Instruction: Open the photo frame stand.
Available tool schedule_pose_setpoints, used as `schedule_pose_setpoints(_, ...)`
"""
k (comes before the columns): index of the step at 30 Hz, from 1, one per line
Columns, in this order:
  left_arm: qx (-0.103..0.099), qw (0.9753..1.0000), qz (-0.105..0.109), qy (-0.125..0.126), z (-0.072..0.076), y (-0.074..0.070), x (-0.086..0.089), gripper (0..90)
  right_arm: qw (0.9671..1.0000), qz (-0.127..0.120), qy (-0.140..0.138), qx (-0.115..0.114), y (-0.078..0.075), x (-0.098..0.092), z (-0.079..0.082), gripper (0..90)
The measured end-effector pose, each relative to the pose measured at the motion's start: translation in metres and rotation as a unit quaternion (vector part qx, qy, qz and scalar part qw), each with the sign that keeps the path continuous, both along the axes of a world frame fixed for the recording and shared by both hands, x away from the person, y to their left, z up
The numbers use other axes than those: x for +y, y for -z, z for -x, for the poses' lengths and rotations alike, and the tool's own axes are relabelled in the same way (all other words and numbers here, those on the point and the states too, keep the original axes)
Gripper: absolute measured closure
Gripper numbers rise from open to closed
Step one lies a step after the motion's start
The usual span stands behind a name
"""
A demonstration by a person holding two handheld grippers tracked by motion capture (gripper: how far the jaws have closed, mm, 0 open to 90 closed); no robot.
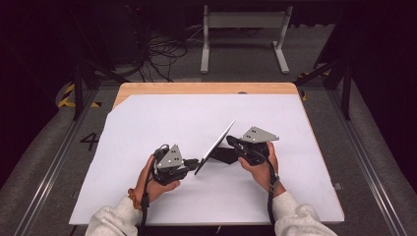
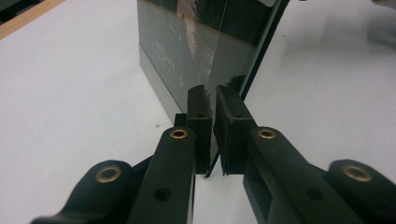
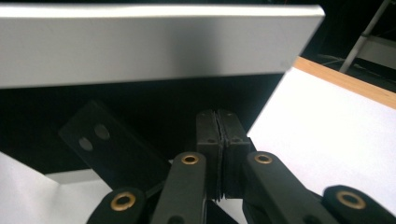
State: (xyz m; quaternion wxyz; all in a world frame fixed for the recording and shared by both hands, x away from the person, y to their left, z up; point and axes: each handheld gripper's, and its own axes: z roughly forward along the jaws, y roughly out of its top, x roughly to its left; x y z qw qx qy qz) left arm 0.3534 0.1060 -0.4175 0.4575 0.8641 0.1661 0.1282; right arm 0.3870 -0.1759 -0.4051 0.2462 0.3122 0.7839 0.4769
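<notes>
A thin flat panel (image 1: 219, 142) stands tilted on its lower edge on the white sheet (image 1: 147, 123). Its front (image 2: 187, 42) is dark and glossy, its back (image 3: 140, 42) silver-grey. My left gripper (image 1: 195, 161) is at the panel's near lower corner; in the left gripper view its jaws (image 2: 211, 91) are shut on the panel's thin edge. My right gripper (image 1: 230, 141) is behind the panel with its jaws (image 3: 217, 114) pressed together and nothing visible between them. A black stand flap (image 3: 107, 144) with two holes slopes down from the panel's back, just left of those jaws.
The white sheet covers most of a wooden table (image 1: 206, 88), whose far edge shows bare. Beyond it on the floor are cables (image 1: 162, 54) and a grey metal frame (image 1: 243, 29). Both forearms wear light sleeves (image 1: 118, 219).
</notes>
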Motion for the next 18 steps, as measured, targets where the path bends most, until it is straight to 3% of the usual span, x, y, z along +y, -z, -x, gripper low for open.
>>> schedule_pose_setpoints(18, -0.005, 0.9997, 0.000, 0.023, 0.008, -0.002, -0.015, 86.2, 0.9999, 0.011, -0.007, 0.000, -0.002, 0.009, -0.007, 89.4)
